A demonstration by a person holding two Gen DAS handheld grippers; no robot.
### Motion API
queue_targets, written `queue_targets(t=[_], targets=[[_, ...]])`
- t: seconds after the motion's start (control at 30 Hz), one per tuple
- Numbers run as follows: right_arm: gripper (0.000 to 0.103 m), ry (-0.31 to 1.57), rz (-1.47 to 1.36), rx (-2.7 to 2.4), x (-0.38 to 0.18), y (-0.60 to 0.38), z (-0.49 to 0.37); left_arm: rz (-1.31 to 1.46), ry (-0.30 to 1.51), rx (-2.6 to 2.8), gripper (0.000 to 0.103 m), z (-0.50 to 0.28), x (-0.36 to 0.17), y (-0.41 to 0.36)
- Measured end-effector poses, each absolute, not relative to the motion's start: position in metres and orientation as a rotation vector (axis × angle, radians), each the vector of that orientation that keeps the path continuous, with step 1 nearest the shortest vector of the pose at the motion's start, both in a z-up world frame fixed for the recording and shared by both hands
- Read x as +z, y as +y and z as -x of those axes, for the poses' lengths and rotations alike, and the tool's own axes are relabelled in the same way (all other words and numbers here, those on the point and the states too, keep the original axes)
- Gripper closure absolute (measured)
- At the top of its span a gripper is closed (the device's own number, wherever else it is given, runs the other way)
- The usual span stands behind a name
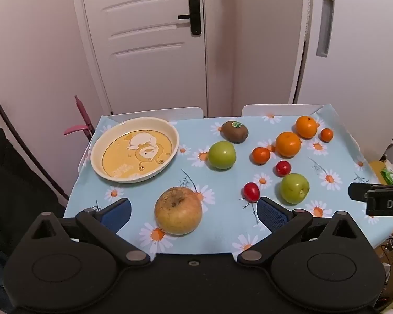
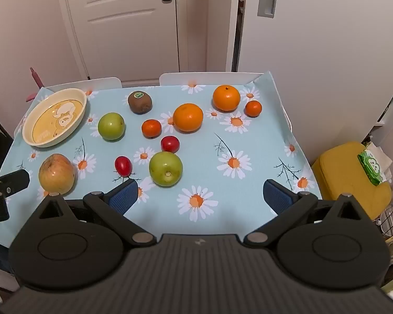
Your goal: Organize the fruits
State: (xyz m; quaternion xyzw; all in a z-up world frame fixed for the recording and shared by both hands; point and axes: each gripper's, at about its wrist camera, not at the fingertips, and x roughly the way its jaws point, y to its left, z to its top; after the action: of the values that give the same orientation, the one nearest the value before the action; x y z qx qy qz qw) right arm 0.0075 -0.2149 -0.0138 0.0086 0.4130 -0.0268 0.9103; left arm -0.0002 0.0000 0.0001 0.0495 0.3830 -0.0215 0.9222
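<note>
A cream and yellow plate (image 1: 167, 127) (image 2: 82, 96) sits empty at the table's far left. A yellow-brown pear (image 1: 178, 210) (image 2: 56, 174) lies near the front, between the fingers of my open left gripper (image 1: 194, 209). Two green apples (image 1: 222, 155) (image 1: 294, 188), a kiwi (image 1: 234, 131), two large oranges (image 1: 288, 144) (image 1: 306, 127), two small tangerines (image 1: 261, 155) (image 1: 326, 134) and two red cherry tomatoes (image 1: 251, 191) (image 1: 283, 168) are spread over the middle and right. My right gripper (image 2: 201, 196) is open and empty over the front edge, near one green apple (image 2: 165, 168).
The table has a light blue daisy tablecloth (image 2: 222, 136). Two white chair backs (image 1: 157, 113) (image 1: 280, 110) stand behind it, before a white door (image 1: 144, 39). A yellow stool (image 2: 351, 178) with a green packet stands to the right. A pink object (image 1: 78, 120) is at the far left.
</note>
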Motion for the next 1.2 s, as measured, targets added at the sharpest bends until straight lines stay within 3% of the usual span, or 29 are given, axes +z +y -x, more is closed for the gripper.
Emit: queue_targets(t=[1.2], targets=[[0.0,0.837,-0.012,-0.042,-0.015,-0.211,-0.015,-0.09,0.778,-0.024,0.0,-0.013,-0.001,-0.001]])
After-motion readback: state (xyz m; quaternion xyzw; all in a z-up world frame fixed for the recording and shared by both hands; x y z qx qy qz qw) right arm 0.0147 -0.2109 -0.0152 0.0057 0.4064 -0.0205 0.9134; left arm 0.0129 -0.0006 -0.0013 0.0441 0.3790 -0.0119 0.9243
